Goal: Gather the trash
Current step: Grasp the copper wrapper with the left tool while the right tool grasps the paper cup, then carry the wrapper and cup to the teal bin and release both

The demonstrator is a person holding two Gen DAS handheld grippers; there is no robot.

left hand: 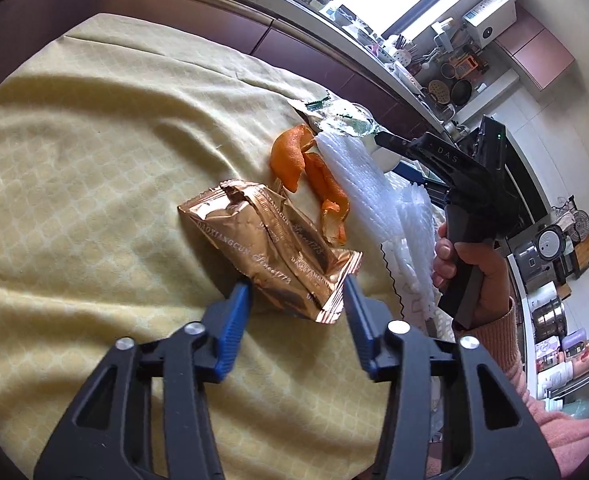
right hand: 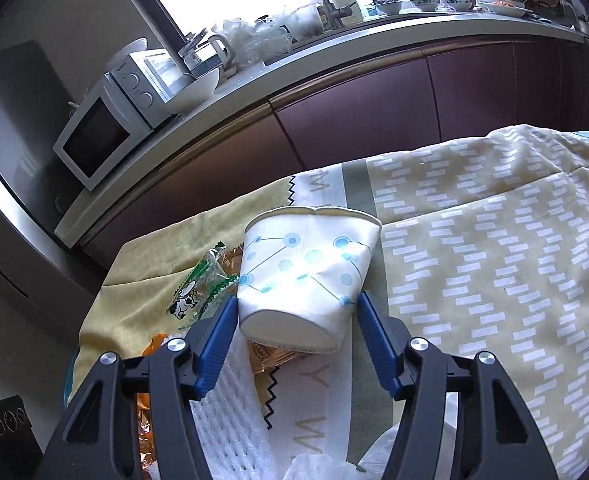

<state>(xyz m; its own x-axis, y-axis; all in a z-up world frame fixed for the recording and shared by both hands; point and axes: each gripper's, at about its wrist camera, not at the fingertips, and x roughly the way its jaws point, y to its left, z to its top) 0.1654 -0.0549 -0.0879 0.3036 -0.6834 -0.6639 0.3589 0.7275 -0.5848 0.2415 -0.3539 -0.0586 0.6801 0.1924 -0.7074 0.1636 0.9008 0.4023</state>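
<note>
- Left gripper [left hand: 298,280]: nearest the left wrist camera; blue pads at a narrow gap, straddling the near corner of the gold wrapper. Right pad meets the crimped edge; whether the left pad presses cannot be told.
- Gold wrapper [left hand: 266,244]: crumpled foil snack packet with printed lettering, lying on the yellow cloth [left hand: 94,200] that covers the table. Taken as the landmark for the entries below.
- Orange peel [left hand: 306,176]: two curled pieces just beyond the gold wrapper, touching the white foam net.
- White foam net [left hand: 358,188]: ribbed packing mesh, right of the peel and beyond the gold wrapper; seen again under the right gripper's left finger in the right wrist view [right hand: 230,408].
- Silver-and-green wrapper [left hand: 334,120]: farthest from the gold wrapper, past the peel, near the table's far edge.
- Cow-print packet [right hand: 198,292]: clear, green-trimmed sachet, left of the paper cup in the right wrist view.
- Paper cup [right hand: 306,272]: white with blue dots and lines, dented, lying on its side with its base toward the camera; rests over a patterned cloth [right hand: 494,280].
- Right gripper [right hand: 296,312]: pads set wide, one on each side of the cup's base. Left pad at the cup wall, right pad with a sliver of gap; no firm hold visible.
- Right hand [left hand: 470,276]: pink sleeve, wrapped round the right gripper's handle, right of the gold wrapper beyond the foam net.
- Kitchen counter [right hand: 334,52]: behind the table, with microwave [right hand: 102,136] and dishes.
</note>
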